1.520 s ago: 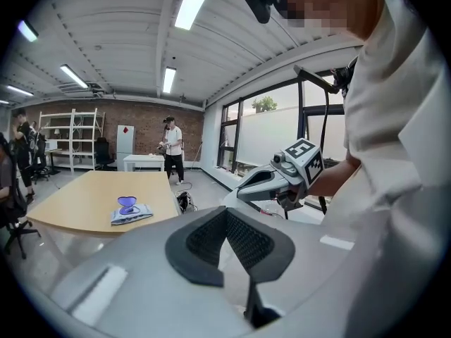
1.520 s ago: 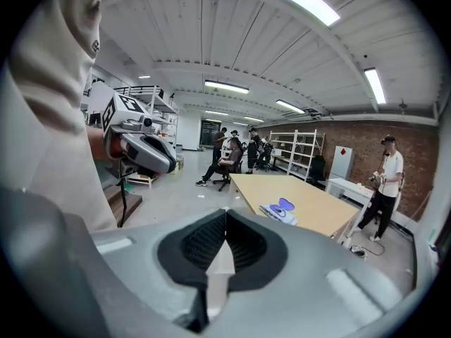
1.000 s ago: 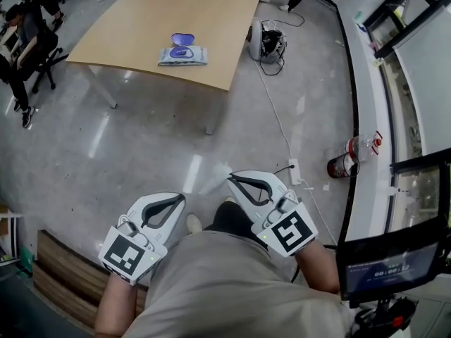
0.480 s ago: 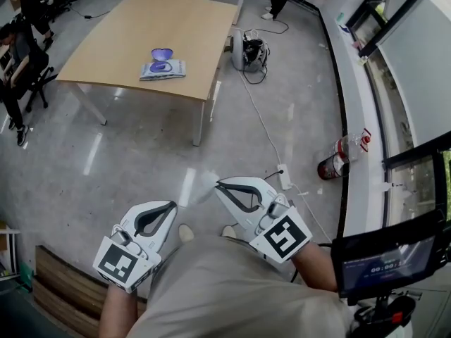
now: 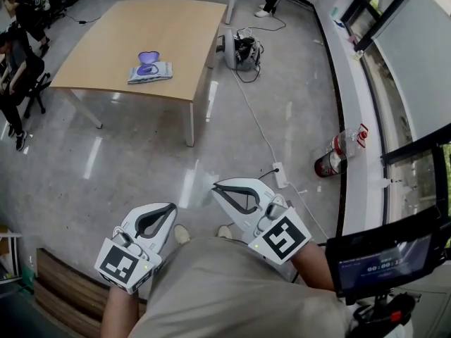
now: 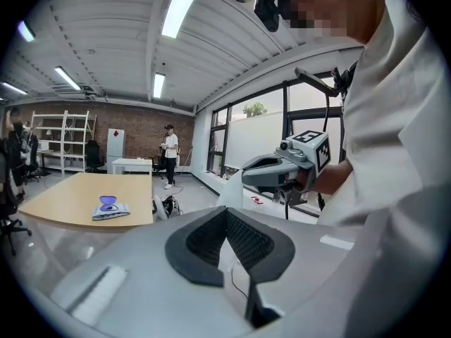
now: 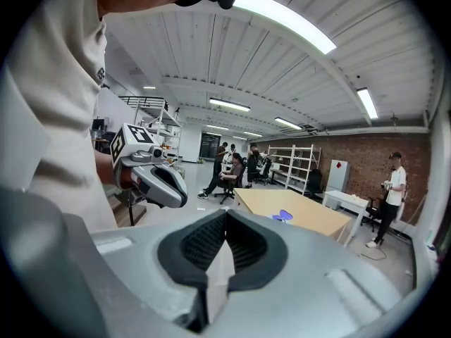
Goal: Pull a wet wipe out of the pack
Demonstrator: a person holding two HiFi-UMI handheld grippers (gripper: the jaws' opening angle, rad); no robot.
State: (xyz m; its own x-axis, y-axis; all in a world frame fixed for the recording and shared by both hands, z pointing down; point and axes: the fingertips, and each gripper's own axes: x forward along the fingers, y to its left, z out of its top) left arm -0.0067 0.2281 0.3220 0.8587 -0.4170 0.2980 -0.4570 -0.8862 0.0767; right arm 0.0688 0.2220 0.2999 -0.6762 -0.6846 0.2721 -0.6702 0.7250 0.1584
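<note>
Two grippers are held low against the person's torso, well apart from the wooden table point(image 5: 176, 27) that stands across the floor. The left gripper point(image 5: 171, 207) has its jaws brought together at the tips with nothing between them. Its own view shows the dark pads meeting, with only floor behind. The right gripper point(image 5: 217, 187) is likewise closed and empty, its tips pointing roughly toward the table. The wet wipe pack point(image 5: 149, 72) lies flat on the table, close to the edge nearest the person. It lies toward the end where a seated person point(image 5: 14, 55) is just off the tabletop. Its purple lid point(image 5: 148, 57) is flipped up on the pack's far side. A bundle of gear and cables point(image 5: 243, 48) sits on the floor just beside the table's other end. A power strip point(image 5: 280, 176) lies on the floor between the table and the right gripper — its cable runs back toward the bundle. A bottle point(image 5: 337, 155) with a red label is by the window ledge, well away from the table.
</note>
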